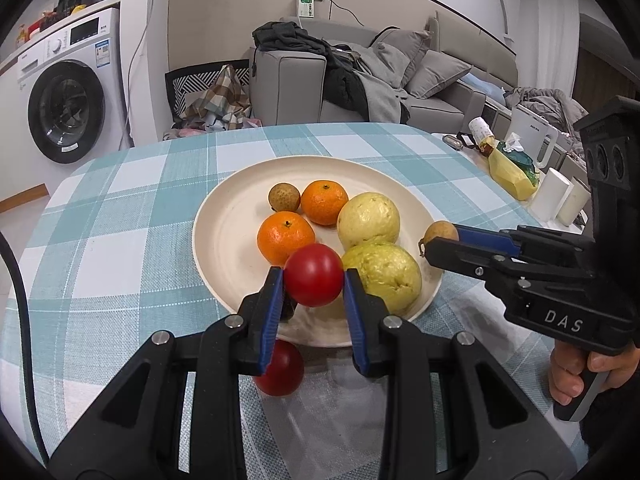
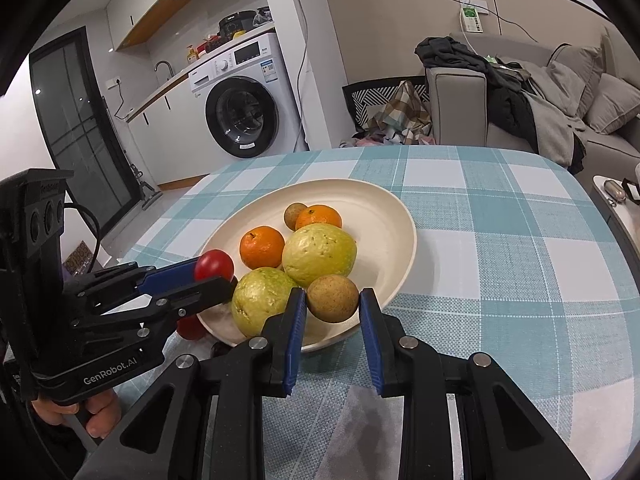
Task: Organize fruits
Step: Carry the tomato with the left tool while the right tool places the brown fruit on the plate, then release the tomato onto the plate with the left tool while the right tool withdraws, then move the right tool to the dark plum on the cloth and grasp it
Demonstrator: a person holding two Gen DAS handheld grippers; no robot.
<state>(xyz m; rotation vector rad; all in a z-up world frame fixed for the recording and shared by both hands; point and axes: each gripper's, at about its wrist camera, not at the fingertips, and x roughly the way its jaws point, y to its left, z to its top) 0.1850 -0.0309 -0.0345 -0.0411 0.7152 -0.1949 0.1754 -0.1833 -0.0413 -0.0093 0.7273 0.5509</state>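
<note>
Between left jaws: red tomato (image 1: 313,275)

Two close wrist views, shared plate (image 1: 224,216)

Beyond the fingertips a washing machine (image 2: 242,110) stands far off to the left, with a grey sofa (image 2: 520,100) piled with dark clothes far off to the right. Right of the fingers sit a white kettle (image 1: 534,136) and a yellow bag (image 1: 508,170).

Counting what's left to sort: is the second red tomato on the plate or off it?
Off: the second tomato lies on the tablecloth just outside the plate rim.
</note>
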